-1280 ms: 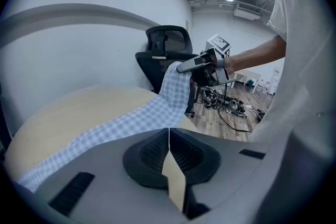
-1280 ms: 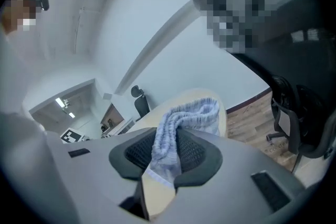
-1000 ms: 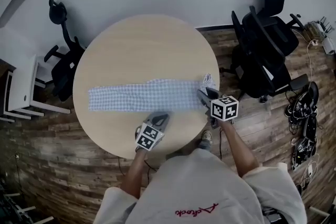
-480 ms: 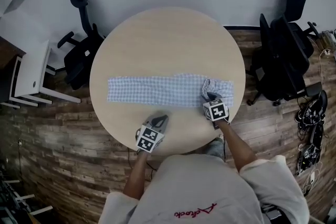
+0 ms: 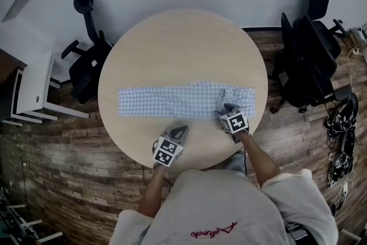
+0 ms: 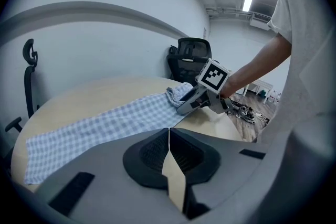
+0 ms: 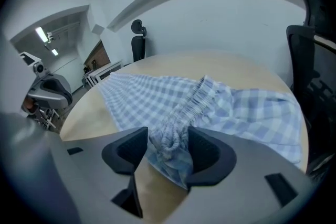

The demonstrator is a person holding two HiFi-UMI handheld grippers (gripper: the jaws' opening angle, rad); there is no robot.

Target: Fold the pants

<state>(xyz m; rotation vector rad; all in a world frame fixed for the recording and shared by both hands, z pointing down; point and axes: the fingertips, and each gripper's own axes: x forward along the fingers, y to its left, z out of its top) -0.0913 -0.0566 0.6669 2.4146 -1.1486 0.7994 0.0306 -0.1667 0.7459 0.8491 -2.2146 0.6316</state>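
Head view: the pants (image 5: 172, 101) lie stretched across the table (image 5: 183, 43), ready for folding; left gripper view: the left gripper (image 6: 169, 131) is clenched, empty, idling beside them; right gripper view: the right gripper (image 7: 167, 139) has just been opening its jaws, the bunched waistband (image 7: 176, 115) loose between them, apparently being released.

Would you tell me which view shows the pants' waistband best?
The right gripper view: the waistband lies close-up between the right gripper's jaws, which have just been opening. Head view shows it tiny; left gripper view, a distant lump.

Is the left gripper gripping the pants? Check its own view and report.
No: the left gripper has its jaws shut on nothing, and the pants lie on the table beyond it.
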